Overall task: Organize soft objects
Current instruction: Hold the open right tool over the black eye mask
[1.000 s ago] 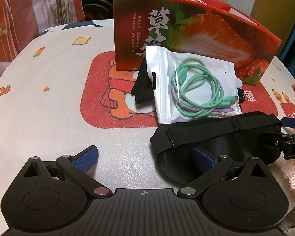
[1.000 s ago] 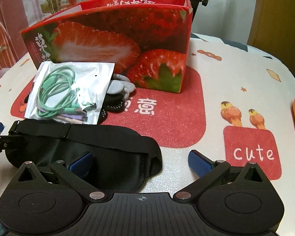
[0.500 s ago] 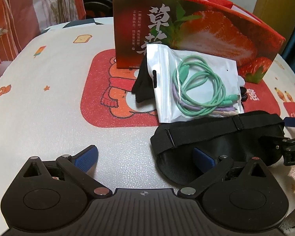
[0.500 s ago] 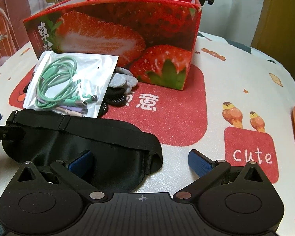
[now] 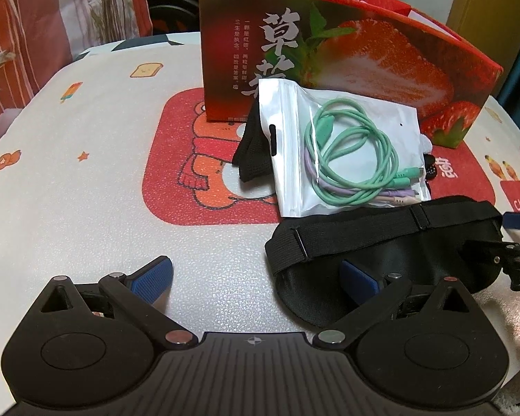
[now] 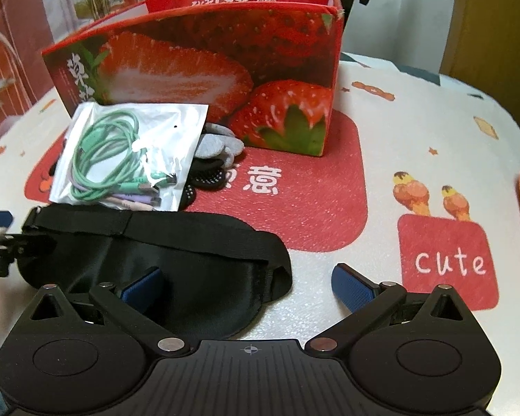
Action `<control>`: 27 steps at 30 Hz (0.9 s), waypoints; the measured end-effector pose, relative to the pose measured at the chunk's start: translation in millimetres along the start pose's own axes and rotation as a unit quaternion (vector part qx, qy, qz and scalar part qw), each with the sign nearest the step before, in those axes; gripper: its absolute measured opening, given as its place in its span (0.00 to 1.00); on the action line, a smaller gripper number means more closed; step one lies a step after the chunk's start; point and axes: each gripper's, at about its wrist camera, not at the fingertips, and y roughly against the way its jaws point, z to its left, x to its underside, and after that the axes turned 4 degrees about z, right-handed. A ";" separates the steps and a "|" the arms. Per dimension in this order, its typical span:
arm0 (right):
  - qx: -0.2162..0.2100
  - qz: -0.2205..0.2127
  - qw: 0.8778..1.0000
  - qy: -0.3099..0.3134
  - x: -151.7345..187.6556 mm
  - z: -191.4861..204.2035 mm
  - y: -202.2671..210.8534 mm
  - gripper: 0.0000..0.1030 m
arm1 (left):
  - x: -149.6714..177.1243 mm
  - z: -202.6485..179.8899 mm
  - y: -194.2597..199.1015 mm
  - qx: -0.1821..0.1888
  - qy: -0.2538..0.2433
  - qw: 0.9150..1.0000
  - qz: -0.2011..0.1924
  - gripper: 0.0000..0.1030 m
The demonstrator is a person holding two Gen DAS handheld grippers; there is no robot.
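Nearest, the left gripper (image 5: 254, 279) and right gripper (image 6: 246, 282) are held low over the table (image 5: 86, 190), both spread wide, nothing grasped. The black eye mask (image 5: 381, 242) lies flat between them, one finger pad of each over an end. Beyond it, a bagged cable (image 5: 346, 152) rests on dark fabric before the strawberry box (image 6: 225, 69). Grey gloves (image 6: 218, 144) are seen only in the right view.

Both wrist views sit low and close over the table (image 5: 86, 208), facing the box (image 5: 329, 62) at upper frame; both share the mask (image 6: 156, 253), lower right versus lower left.
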 end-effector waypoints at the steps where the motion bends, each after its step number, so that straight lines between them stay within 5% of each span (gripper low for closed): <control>1: -0.005 0.001 1.000 -0.005 -0.2 -0.6 0.6 1.00 | 0.3 0.7 0.2 0.001 0.001 1.000 -0.001 1.00; 11: -0.087 0.001 0.992 -0.097 -2.0 -13.7 8.1 0.99 | 0.5 -1.7 -0.1 -0.004 -0.006 1.000 -0.001 1.00; 19: -0.094 -0.015 0.990 -0.101 -2.4 -11.5 7.2 0.97 | 0.8 -1.1 -0.1 -0.003 -0.007 1.000 -0.003 1.00; 25: -0.117 -0.005 0.989 -0.091 -3.9 -4.9 10.6 0.68 | 0.8 -3.1 -0.6 -0.008 -0.013 1.000 -0.002 1.00; 27: -0.115 -0.007 0.989 -0.096 -4.0 -6.8 11.7 0.50 | 1.0 -2.8 -0.4 -0.007 -0.012 1.000 -0.002 1.00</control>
